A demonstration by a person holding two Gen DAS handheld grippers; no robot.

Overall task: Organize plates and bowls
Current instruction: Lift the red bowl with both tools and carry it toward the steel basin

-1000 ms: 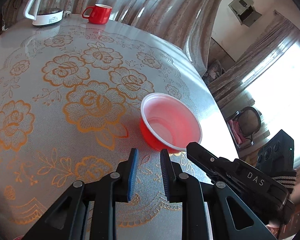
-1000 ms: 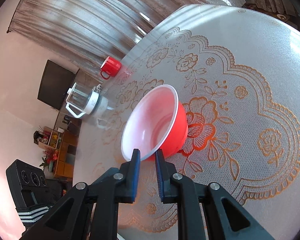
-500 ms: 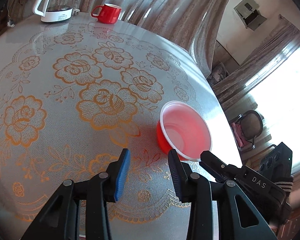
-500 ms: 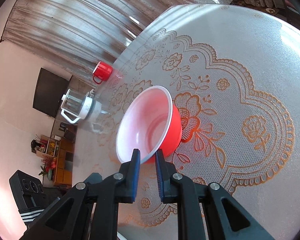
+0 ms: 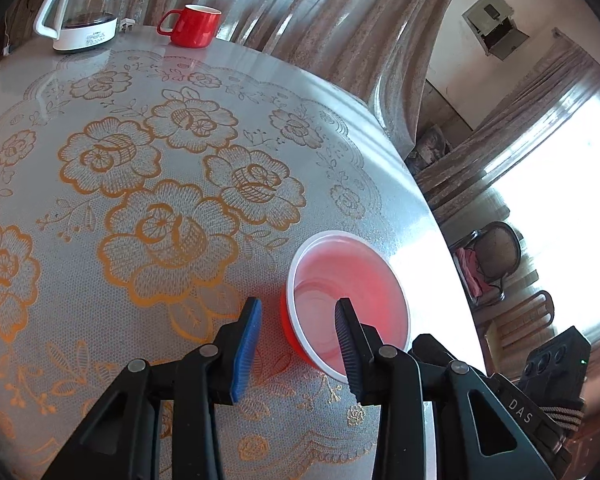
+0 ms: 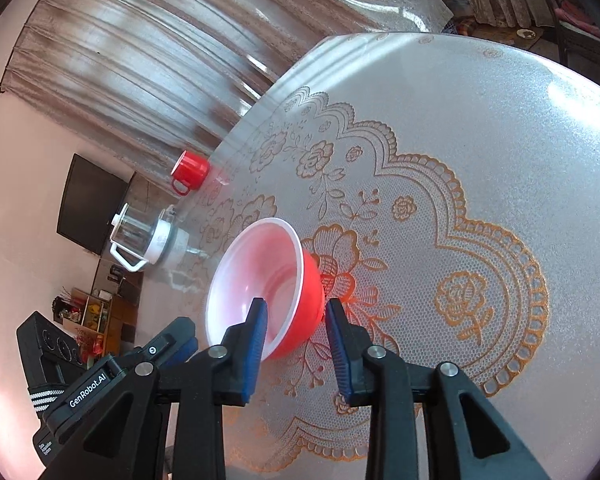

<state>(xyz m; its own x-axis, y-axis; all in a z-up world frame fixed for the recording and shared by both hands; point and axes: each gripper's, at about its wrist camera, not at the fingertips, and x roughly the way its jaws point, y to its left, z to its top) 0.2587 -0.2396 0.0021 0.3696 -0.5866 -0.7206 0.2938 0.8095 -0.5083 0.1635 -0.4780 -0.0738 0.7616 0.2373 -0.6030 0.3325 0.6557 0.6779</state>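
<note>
My left gripper (image 5: 298, 346) is wide open, one finger outside the red bowl (image 5: 350, 304) and one over its inside. My right gripper (image 6: 296, 350) is also wide open and straddles the bowl's near rim. The bowl stands on the lace tablecloth (image 5: 148, 208), near the table edge. A red mug (image 5: 192, 26) and a kettle (image 5: 84, 12) stand far behind.
</note>
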